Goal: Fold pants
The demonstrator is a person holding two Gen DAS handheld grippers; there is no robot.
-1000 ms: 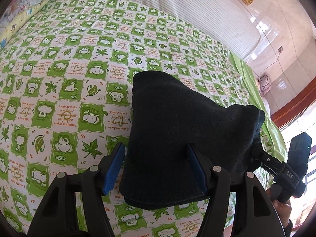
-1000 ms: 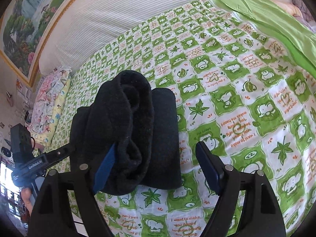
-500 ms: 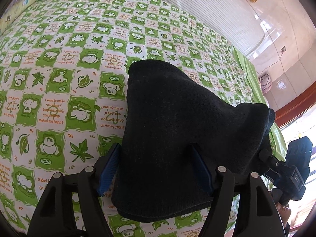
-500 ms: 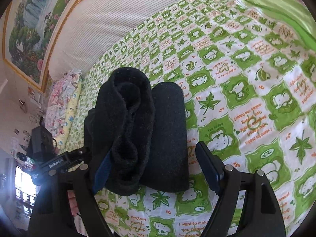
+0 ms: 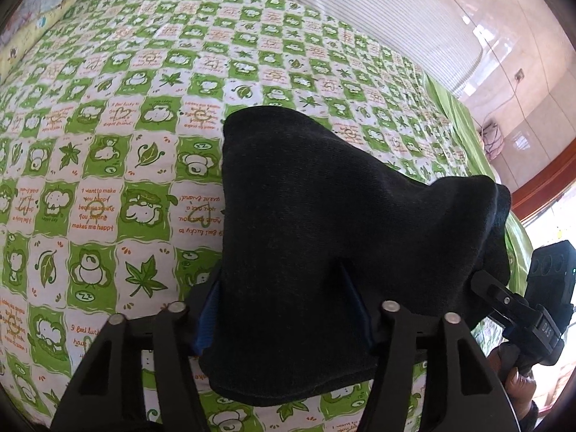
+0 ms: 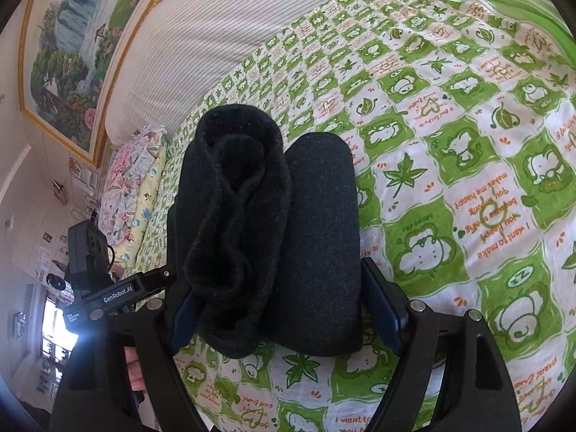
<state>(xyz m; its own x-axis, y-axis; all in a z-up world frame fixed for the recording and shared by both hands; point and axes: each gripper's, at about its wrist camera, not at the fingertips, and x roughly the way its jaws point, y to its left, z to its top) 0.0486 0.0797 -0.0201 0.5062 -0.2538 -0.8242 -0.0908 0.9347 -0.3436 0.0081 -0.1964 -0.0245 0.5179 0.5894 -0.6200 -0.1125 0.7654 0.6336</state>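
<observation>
The black pants [image 5: 324,237] are folded into a thick bundle on the green-and-white checked bedsheet [image 5: 108,180]. My left gripper [image 5: 284,298] has its blue pads on either side of the bundle's near end, with cloth draped over both fingers. My right gripper [image 6: 284,302] straddles the other end of the pants [image 6: 273,223], where rolled layers and a flat folded part show side by side. Its pads stand against the cloth on both sides. Each gripper shows at the edge of the other's view, the right one [image 5: 518,316] and the left one [image 6: 118,295].
A striped white bolster [image 6: 223,36] runs along the head of the bed. A floral pillow [image 6: 133,180] lies at one corner. A plain green sheet edge [image 5: 464,126] borders the bed. A framed landscape painting [image 6: 72,46] hangs on the wall.
Both grippers have narrowed around the bundle: the right one's wide gap beside the pants has gone. The bundle looks closer and slightly raised in both views.
</observation>
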